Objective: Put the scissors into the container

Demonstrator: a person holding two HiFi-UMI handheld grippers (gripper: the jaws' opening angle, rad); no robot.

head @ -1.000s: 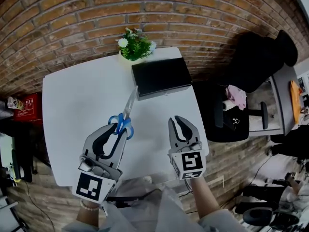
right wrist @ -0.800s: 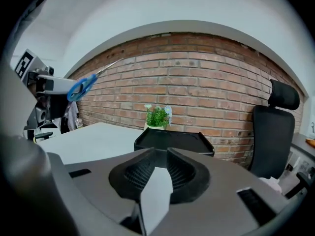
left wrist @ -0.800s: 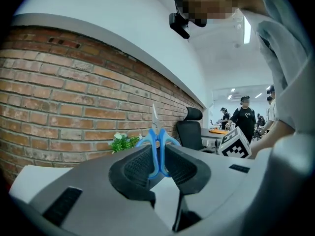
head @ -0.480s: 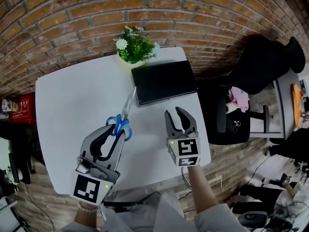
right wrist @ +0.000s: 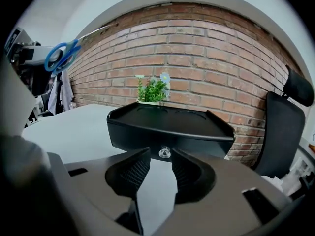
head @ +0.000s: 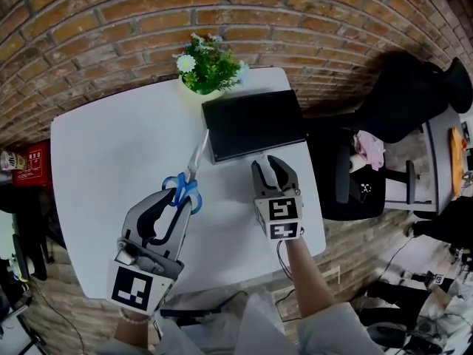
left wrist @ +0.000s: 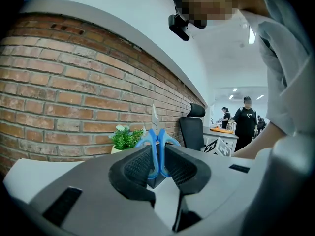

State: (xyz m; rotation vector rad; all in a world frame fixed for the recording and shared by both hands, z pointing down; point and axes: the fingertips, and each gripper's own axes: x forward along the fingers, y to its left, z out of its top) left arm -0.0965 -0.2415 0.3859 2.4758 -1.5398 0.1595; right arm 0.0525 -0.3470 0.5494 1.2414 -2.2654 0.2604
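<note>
Black container [head: 255,124] sits on the table [head: 111,146], inside hidden in every view. Left gripper [head: 176,194] is clamped on the scissors [head: 189,174] at the blue handles, blades pointing toward the container. Right gripper [head: 273,170] fingers are narrow, nothing held. Only its own view shows the container's small knob [right wrist: 164,153] in line with the gap.

open table [head: 111,157] left, container [head: 253,124] and plant [head: 209,66] ahead
</note>
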